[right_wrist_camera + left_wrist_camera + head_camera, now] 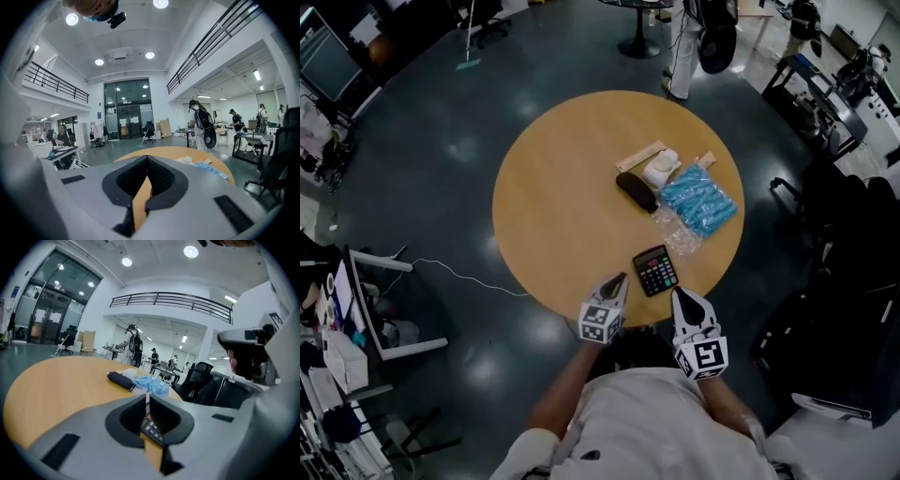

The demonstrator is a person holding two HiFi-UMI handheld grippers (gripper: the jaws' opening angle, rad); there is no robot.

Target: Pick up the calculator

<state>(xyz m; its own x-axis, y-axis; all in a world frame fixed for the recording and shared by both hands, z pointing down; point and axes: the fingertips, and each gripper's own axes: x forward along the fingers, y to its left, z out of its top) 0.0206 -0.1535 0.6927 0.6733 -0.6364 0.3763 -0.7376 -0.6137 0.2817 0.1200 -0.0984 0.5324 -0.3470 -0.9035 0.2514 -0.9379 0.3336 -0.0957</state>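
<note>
Left gripper [617, 281] and right gripper [681, 296] sat at near edge of table [553, 197]; both sets of jaws were pressed together, holding nothing. Calculator [656, 271] lay flat just ahead, between the two, long axis running away from person, slightly skewed. Left jaws pointed at its keys; both hands were about equally near. Beyond lay black pouch [636, 191] and blue packet [698, 200]

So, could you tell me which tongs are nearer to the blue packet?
Right. The right tongs hover at the near table edge, almost in line with the blue packet; the left tongs are farther left, on the calculator's other side.
</note>
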